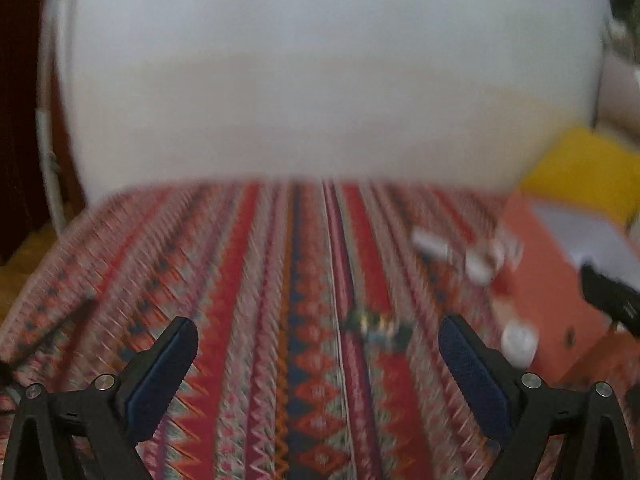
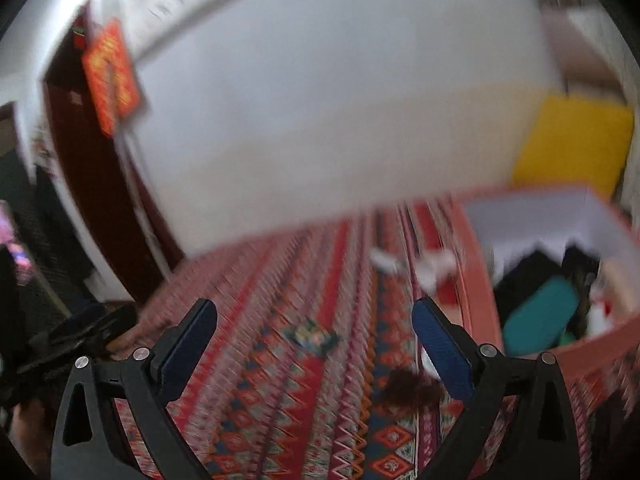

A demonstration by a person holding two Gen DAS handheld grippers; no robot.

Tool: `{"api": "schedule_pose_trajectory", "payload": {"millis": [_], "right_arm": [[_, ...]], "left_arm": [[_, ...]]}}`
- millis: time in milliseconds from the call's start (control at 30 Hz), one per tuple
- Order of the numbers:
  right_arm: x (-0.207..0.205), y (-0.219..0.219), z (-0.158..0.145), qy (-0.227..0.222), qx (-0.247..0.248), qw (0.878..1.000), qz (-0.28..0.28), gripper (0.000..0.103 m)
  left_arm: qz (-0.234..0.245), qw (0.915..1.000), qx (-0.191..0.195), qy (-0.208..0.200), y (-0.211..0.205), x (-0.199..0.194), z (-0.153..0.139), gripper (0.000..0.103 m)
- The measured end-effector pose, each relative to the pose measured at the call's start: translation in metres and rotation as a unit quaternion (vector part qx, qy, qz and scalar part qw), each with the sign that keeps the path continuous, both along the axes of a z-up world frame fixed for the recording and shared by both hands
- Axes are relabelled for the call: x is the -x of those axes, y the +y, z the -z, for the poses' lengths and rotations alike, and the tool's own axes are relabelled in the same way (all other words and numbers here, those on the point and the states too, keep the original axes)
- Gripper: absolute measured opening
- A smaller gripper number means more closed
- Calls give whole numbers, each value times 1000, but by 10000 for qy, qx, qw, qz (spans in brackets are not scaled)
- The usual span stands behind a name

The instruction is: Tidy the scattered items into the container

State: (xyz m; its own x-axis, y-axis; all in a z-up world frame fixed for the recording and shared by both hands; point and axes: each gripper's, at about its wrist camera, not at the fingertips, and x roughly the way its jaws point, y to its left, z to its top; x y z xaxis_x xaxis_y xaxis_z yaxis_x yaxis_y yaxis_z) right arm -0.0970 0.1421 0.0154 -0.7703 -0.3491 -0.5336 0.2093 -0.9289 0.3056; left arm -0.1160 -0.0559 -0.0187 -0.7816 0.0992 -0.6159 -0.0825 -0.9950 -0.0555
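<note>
Both views are motion-blurred. My left gripper (image 1: 318, 330) is open and empty above the patterned cloth. A small green circuit board (image 1: 378, 327) lies just ahead between its fingers. White items (image 1: 430, 242) (image 1: 478, 266) and a white round cap (image 1: 519, 342) lie to the right by the orange box (image 1: 552, 280). My right gripper (image 2: 314, 314) is open and empty; the circuit board (image 2: 312, 338) lies ahead of it. The orange box (image 2: 476, 280) at right holds a teal item (image 2: 540, 316) and dark things. White items (image 2: 384, 260) (image 2: 434, 268) lie by its left wall. A dark tuft (image 2: 412, 390) lies near the right finger.
The striped red patterned cloth (image 1: 240, 300) covers the table. A white wall (image 1: 320, 80) stands behind it. A yellow panel (image 2: 576, 148) stands behind the box. A dark door with a red poster (image 2: 112, 76) is at left. The other gripper (image 2: 80, 332) shows at left.
</note>
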Motion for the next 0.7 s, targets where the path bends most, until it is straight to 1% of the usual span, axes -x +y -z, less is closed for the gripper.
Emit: {"api": "schedule_pose_trajectory", "payload": {"millis": [100,167,233,300,367,433,500,567,633,700], "right_arm": [[34,-6,52,-691,-332,9968,218,98],[49,-1,80,-1107,-461,9921,365,98],[63,11,106,-1549,-620,9837,669,98],[70,26,125,-1824,-752,9759,930,98],[76,35,136,-1995,-830,9700,1111,96],[81,38,141,-2127,-850,9666,1147,96],[86,36,146,-2241,-961,9622,1214,97],[91,34,155,-2379,-994,9585,1216,97],[95,36,167,-2533,-879,9558,1203,97],[99,38,173,-2586,-747,9553,1224,101]], "left_arm": [[419,9981,83,-454,19,24,49,100],[599,9956,-40,-726,29,43,77,100],[581,9944,-127,-877,37,61,93,100],[532,9929,-247,-1035,43,81,109,100],[486,9898,-480,-1248,49,105,123,100],[365,9875,-538,-1434,54,126,137,100],[158,9859,-471,-1600,60,142,152,100],[-9,9866,-456,-1564,66,155,158,101],[-107,9878,-294,-1523,78,168,162,102],[-143,9889,-83,-1478,91,180,164,102]]}}
